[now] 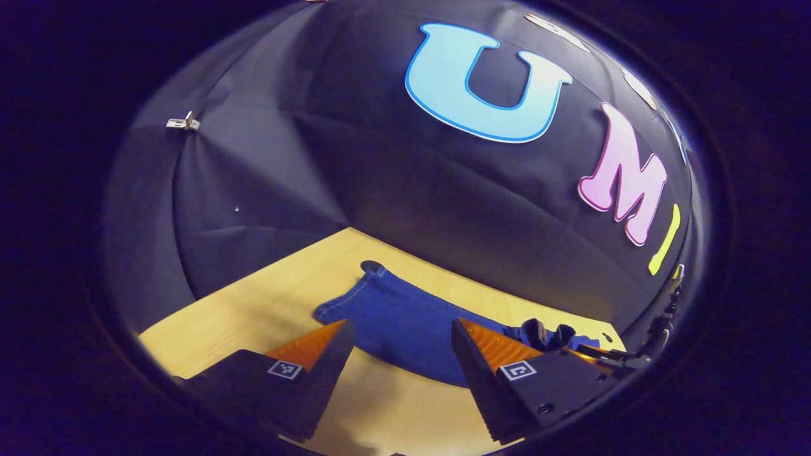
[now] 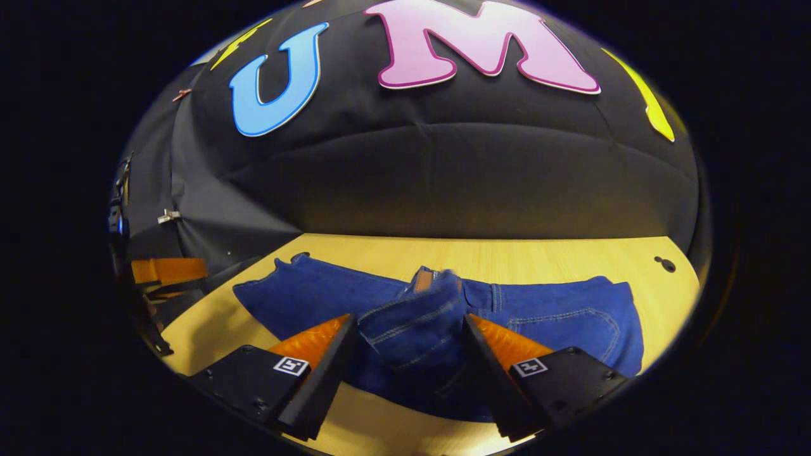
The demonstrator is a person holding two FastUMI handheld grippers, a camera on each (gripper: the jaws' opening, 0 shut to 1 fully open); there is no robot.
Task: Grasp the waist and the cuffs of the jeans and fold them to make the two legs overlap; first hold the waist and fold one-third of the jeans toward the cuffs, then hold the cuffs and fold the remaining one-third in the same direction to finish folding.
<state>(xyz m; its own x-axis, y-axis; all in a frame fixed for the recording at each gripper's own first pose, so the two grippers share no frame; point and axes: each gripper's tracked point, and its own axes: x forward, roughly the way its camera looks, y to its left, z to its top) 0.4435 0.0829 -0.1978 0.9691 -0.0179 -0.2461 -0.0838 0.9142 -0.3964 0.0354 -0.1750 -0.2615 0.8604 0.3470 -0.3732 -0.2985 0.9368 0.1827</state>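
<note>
Jeans [image 2: 355,297] lie spread across the wooden tabletop [image 2: 538,253], close to the booth's black cloth wall [image 2: 443,171]. Right claw [image 2: 408,335]: fingers spread, a raised bunch of denim at the waist sits between them; whether both fingers press on it, cannot tell. Left claw [image 1: 399,342]: released, fingers wide apart, hovering over the near hem of one leg, cuff end [image 1: 374,269] toward the wall.

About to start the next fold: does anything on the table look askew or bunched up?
Yes. In the right gripper view the jeans are not flat: a rumpled hump of denim near the waist stands up between the open fingers of the right tool, while the rest lies flat on the wooden table. Nothing looks damaged.
</note>
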